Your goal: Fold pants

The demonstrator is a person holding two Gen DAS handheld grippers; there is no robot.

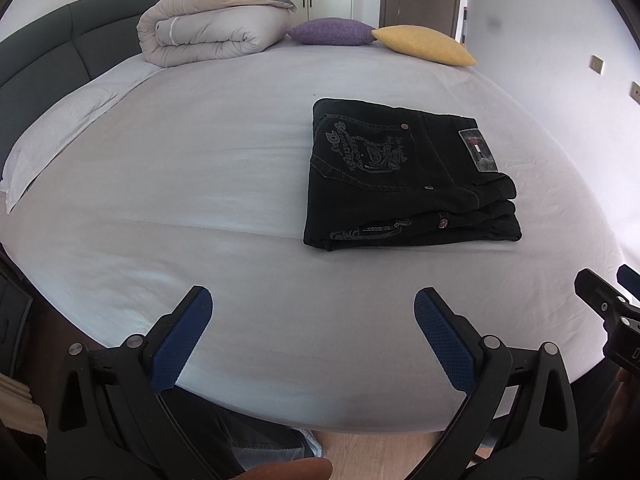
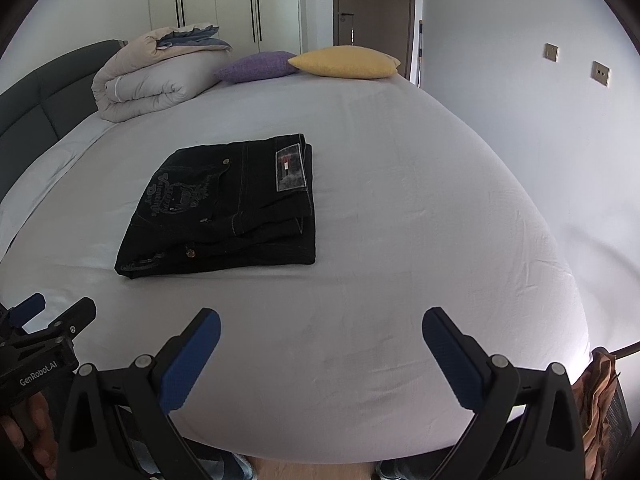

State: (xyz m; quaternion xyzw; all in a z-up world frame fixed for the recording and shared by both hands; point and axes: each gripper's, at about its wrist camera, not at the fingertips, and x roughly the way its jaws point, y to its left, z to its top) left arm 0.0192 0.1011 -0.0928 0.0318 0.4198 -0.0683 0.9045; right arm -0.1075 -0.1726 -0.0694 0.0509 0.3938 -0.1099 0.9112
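Observation:
Black pants (image 1: 404, 176) lie folded into a compact stack on the bed's white sheet (image 1: 200, 184), embroidered back pocket and label patch facing up. They also show in the right wrist view (image 2: 224, 208). My left gripper (image 1: 312, 304) is open and empty, held above the bed's near edge, well short of the pants. My right gripper (image 2: 320, 324) is open and empty, also near the front edge, to the right of the pants. Each gripper shows at the edge of the other's view: the right one (image 1: 608, 300), the left one (image 2: 52, 316).
A rolled beige duvet (image 1: 212, 24) lies at the bed's far side. A purple cushion (image 1: 332, 32) and a yellow cushion (image 1: 424, 44) lie beside it. A dark headboard (image 1: 48, 48) runs along the left. The wall (image 2: 540, 140) is at right. Wood floor (image 1: 380, 452) shows below.

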